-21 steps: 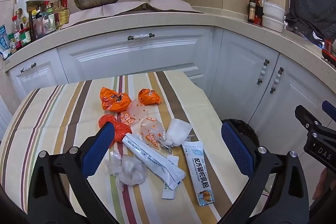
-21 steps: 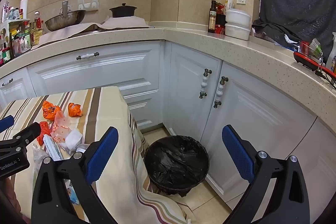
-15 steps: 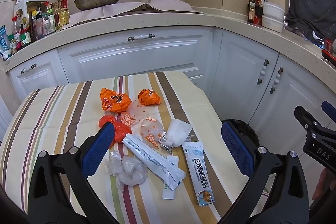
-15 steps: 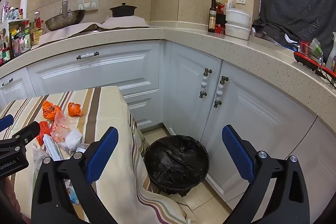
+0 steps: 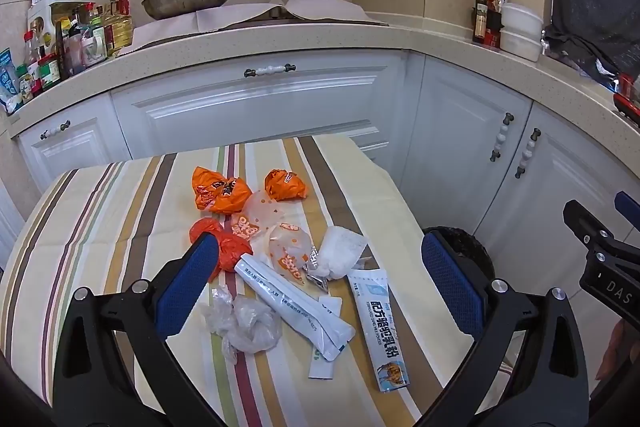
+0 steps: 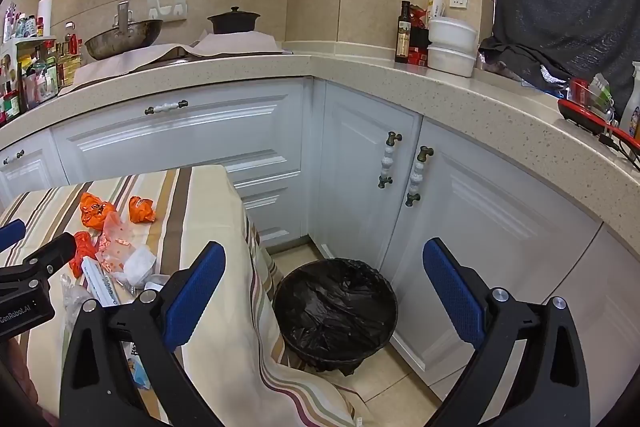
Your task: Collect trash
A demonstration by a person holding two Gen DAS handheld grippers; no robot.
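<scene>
My left tool [image 5: 320,279] hangs spread wide over wrappers [image 5: 288,251] heaped on the striped counter [image 5: 100,211]; my right tool [image 6: 324,291], equally spread, faces the bin [image 6: 336,307]. Grabbing overlapping packets could drag neighbours off.

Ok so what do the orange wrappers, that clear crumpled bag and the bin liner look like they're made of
Orange wrappers: thin plastic film by the look, glossy, with sharp crinkles and printed lettering.
Clear crumpled bag: soft, thin plastic, see-through and whitish where it bunches.
Bin liner: black plastic film, shiny on its loose folds. The bin around it looks dark and woven, maybe wicker; hard to tell.
</scene>
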